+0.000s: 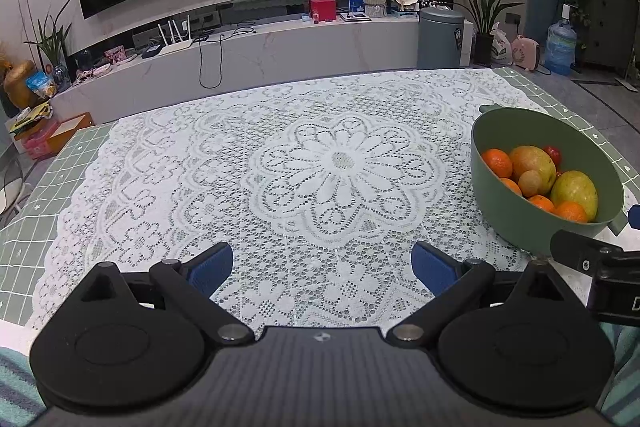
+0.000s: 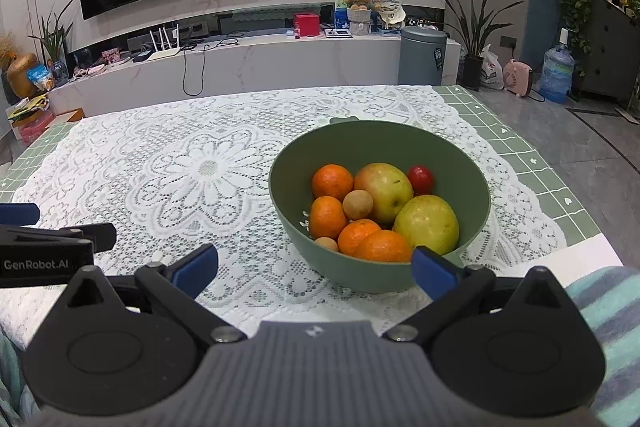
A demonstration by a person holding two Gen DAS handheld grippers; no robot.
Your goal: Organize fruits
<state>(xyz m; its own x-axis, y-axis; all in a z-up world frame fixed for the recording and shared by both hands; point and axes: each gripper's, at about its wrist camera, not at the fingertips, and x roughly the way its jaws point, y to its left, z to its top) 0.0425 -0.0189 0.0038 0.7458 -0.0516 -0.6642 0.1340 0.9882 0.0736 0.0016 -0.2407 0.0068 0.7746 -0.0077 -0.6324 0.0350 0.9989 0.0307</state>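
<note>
Right wrist view has the right gripper (image 2: 314, 263) spread wide, nothing in it, with the green bowl (image 2: 288, 187) right ahead on the lace tablecloth (image 2: 160, 187). Only this view shows the whole pile: four oranges (image 2: 332, 182), two apples (image 2: 384, 191), two small brown round fruits (image 2: 357, 204), one cherry tomato (image 2: 420, 178). Left view: left gripper (image 1: 322, 267) also spread and empty over bare lace, bowl off to its right.

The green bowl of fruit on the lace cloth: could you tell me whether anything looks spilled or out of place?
Nothing stands out. The green bowl sits upright on the lace tablecloth, all fruit inside it, none spilled.
</note>
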